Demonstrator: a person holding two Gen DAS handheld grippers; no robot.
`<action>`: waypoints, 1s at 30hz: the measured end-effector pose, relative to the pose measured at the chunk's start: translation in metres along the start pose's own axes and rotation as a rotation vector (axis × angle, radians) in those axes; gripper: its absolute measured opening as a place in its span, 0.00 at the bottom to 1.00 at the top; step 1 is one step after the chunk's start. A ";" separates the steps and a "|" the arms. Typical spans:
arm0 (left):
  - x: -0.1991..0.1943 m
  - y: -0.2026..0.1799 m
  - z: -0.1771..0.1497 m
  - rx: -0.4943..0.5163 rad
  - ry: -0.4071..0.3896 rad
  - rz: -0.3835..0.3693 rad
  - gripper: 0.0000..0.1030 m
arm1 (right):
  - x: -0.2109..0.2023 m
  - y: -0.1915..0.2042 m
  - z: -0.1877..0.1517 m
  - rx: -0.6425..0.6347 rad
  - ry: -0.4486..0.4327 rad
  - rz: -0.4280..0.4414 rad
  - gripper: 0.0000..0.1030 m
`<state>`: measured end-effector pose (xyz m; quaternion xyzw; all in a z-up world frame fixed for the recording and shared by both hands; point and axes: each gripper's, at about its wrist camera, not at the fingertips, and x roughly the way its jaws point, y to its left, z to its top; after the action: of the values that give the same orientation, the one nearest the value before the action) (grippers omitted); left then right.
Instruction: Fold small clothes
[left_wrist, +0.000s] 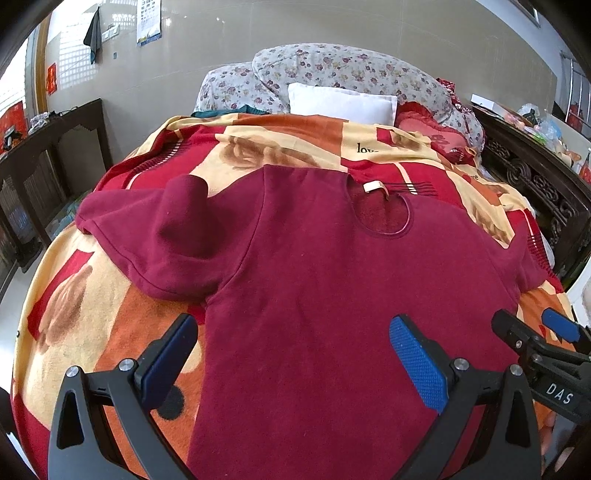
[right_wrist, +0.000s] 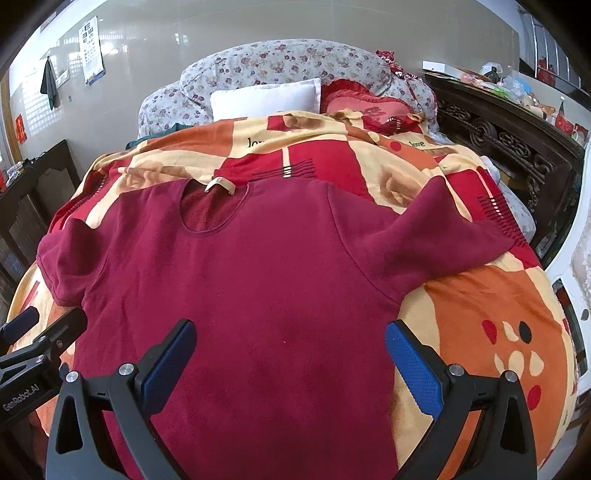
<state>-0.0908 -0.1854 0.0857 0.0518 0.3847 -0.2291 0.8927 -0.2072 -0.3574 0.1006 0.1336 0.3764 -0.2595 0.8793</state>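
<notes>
Bed blanket (left_wrist: 92, 314) holds a maroon shirt (left_wrist: 314, 295) lying flat, collar far, hem nearest. Left gripper (left_wrist: 295, 354) and right gripper (right_wrist: 291, 354), both spread wide and empty, hover side by side over the hem.

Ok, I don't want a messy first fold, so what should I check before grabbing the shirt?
1. Shirt lies flat, neck away from the grippers: ok.
2. Left sleeve smooth: not ok, bunched up.
3. Right sleeve smooth: not ok, rumpled.
4. Left gripper open and empty: ok.
5. Right gripper open and empty: ok.
6. Bottom hem straight: cannot tell, hidden below the grippers.
</notes>
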 end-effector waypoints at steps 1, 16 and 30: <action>0.001 0.000 0.000 0.000 0.001 0.000 1.00 | 0.001 0.001 0.000 -0.001 0.002 0.000 1.00; 0.008 0.007 0.004 -0.017 0.020 -0.006 1.00 | 0.015 0.012 0.002 -0.016 0.026 0.001 1.00; 0.017 0.096 0.026 -0.156 0.039 0.034 1.00 | 0.030 0.030 0.003 -0.047 0.049 0.040 1.00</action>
<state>-0.0206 -0.1128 0.0835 -0.0069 0.4176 -0.1822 0.8901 -0.1711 -0.3442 0.0825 0.1268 0.4009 -0.2299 0.8777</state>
